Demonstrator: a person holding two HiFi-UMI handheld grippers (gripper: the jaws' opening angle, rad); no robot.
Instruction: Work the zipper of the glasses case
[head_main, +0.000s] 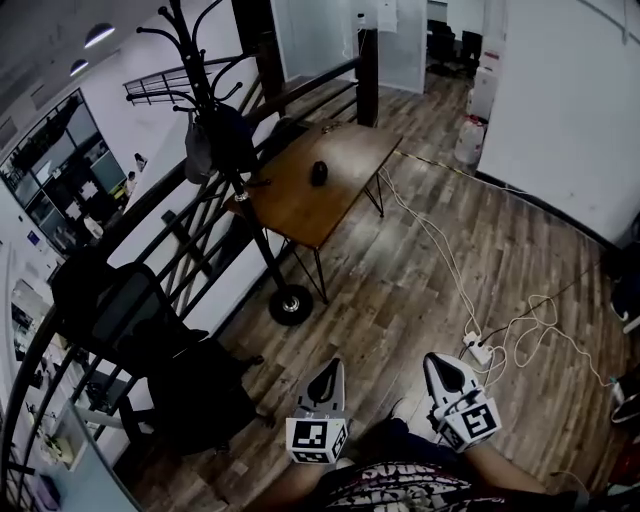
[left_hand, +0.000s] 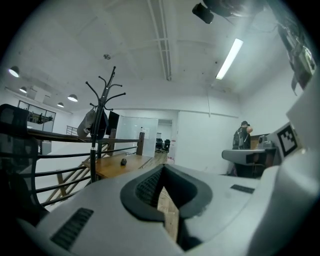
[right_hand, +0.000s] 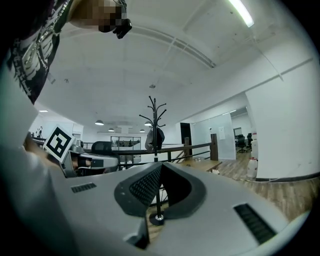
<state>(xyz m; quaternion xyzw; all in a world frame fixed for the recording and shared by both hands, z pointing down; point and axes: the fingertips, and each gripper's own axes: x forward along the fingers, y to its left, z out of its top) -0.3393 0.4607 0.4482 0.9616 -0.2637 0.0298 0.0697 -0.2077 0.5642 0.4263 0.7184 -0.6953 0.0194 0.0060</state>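
Observation:
The glasses case is a small dark oval lying on a wooden table far across the room. In the left gripper view the case shows as a dark speck on that table. My left gripper and right gripper are held side by side low in the head view, over the wood floor and well short of the table. Both point level toward it, shut, with nothing between the jaws. The left gripper and the right gripper show closed tips in their own views.
A black coat rack with a bag hanging on it stands by the table, its round base on the floor. A black office chair and a railing lie left. White cables and a power strip trail across the floor at right.

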